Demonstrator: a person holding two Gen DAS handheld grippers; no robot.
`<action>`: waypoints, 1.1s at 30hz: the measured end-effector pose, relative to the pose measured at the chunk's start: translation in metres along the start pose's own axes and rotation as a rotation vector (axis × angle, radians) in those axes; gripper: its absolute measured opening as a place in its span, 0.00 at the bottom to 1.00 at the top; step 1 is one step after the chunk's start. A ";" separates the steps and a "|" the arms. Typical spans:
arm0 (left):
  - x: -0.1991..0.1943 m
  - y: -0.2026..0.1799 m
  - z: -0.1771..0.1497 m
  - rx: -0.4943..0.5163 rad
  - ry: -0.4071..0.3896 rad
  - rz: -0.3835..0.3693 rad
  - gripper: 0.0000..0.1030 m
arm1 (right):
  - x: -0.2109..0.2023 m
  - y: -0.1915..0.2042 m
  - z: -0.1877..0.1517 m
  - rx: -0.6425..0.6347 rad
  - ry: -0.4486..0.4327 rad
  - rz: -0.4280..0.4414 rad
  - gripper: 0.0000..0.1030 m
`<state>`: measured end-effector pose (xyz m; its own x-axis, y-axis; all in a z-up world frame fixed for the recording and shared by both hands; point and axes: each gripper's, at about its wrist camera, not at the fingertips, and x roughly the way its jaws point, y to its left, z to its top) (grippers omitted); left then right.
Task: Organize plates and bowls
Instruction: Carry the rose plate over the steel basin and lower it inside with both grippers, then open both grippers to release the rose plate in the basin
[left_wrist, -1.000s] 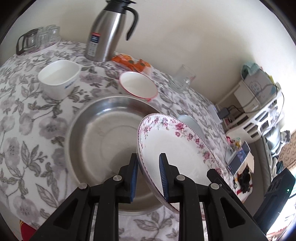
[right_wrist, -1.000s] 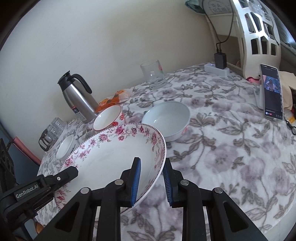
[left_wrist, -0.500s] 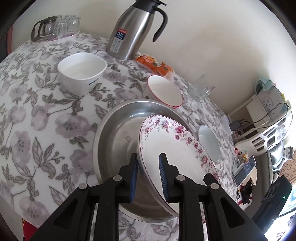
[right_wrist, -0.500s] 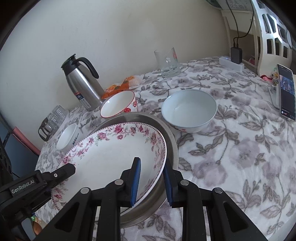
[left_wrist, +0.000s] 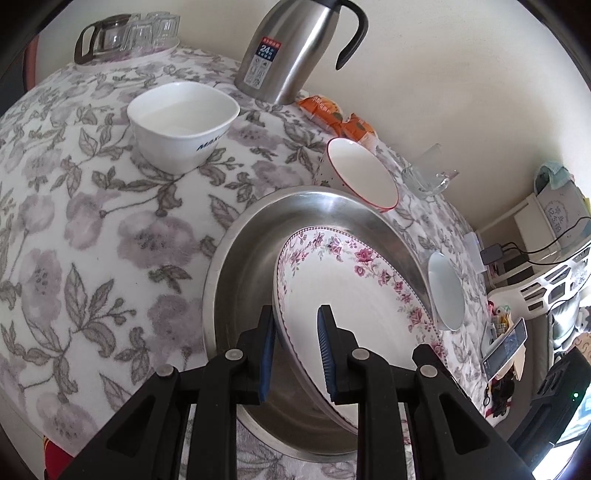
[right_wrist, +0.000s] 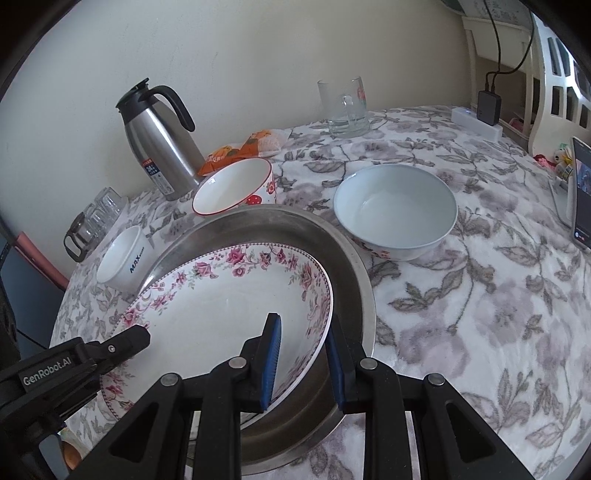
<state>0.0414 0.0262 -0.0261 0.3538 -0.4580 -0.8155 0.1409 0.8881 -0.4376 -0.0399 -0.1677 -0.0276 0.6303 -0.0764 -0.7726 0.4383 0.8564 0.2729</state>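
lowering a floral plate (right_wrist: 221, 306) into the steel basin (right_wrist: 351, 266), the left gripper (left_wrist: 295, 350) and right gripper (right_wrist: 303, 365) each clench opposite rim edges. best to keep it level, set it flat, then release both together.

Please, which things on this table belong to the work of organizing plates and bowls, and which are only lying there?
Belong to the job:
floral plate, gripped at opposite rims by both grippers
steel basin
square white bowl
red-rimmed bowl
pale blue bowl

Just lying about:
steel thermos jug
glass mug
orange snack packets
small glasses
phone
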 end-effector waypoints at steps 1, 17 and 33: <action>0.002 0.000 0.001 0.006 0.001 0.005 0.23 | 0.002 0.000 0.000 -0.002 0.004 -0.002 0.25; 0.022 0.002 -0.001 0.035 0.061 0.084 0.23 | 0.015 0.007 -0.004 -0.102 0.026 -0.056 0.25; 0.014 0.000 0.001 0.027 0.033 0.093 0.25 | 0.001 0.007 0.000 -0.103 -0.025 -0.069 0.30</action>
<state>0.0470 0.0202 -0.0376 0.3360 -0.3737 -0.8645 0.1335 0.9275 -0.3491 -0.0362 -0.1619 -0.0269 0.6172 -0.1488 -0.7726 0.4143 0.8963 0.1584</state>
